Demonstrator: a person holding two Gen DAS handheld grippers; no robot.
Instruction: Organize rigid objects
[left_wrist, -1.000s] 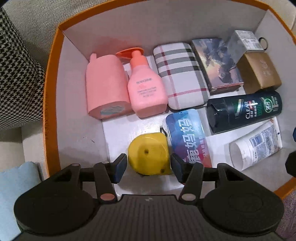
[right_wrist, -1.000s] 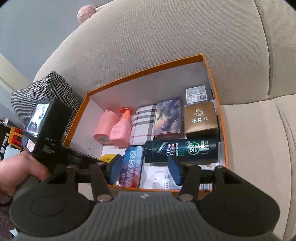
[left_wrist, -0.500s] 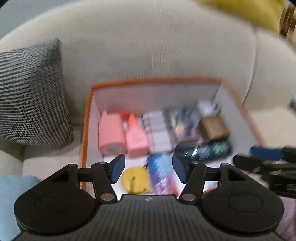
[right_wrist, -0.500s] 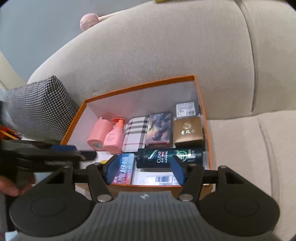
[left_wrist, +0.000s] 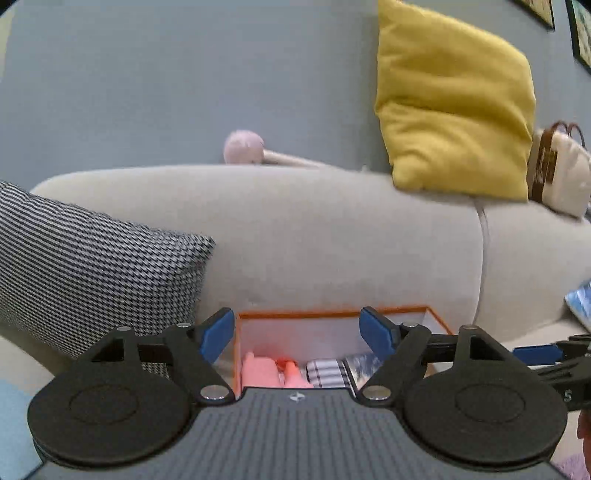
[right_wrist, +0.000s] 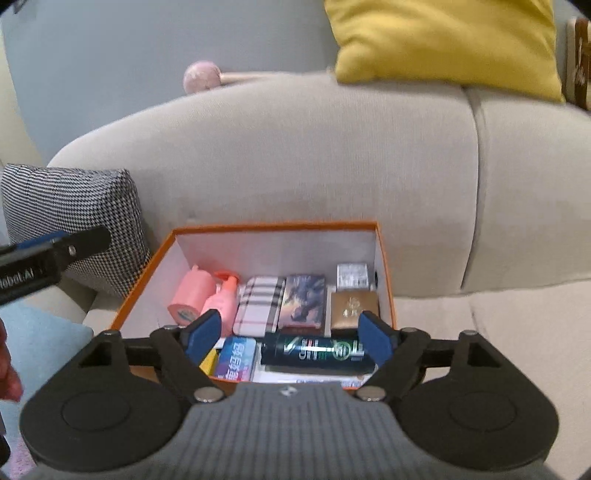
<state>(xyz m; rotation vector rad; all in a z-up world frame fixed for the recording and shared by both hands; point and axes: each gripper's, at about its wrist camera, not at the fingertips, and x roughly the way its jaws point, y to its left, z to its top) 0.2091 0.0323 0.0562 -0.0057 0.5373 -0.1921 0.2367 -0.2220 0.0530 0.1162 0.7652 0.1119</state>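
An orange-rimmed box (right_wrist: 384, 266) sits on the beige sofa seat, packed with a pink container (right_wrist: 190, 297), a pink pump bottle (right_wrist: 223, 304), a plaid case (right_wrist: 260, 304), a picture box (right_wrist: 303, 301), a gold box (right_wrist: 352, 308), a small white box (right_wrist: 352, 276), a dark shampoo bottle (right_wrist: 317, 352), a blue packet (right_wrist: 236, 358) and a yellow item (right_wrist: 208, 363). My right gripper (right_wrist: 286, 338) hovers above the box's near edge, jaws opening, nothing between them. My left gripper (left_wrist: 297, 336) is raised before the box (left_wrist: 437, 323), jaws opening, empty.
A houndstooth cushion (left_wrist: 85, 273) leans left of the box. A yellow cushion (left_wrist: 454, 99) and a cream handbag (left_wrist: 557, 173) rest on the sofa back (left_wrist: 332, 236), with a pink-headed stick (left_wrist: 243, 147). A light blue cloth (right_wrist: 40, 332) lies at left. A hand (right_wrist: 9, 373) shows at the edge.
Both grippers rose and drew back from the box, and their jaws spread wider. The left view tilted up from the box's inside to the sofa back and wall. The yellow item stays in the box.
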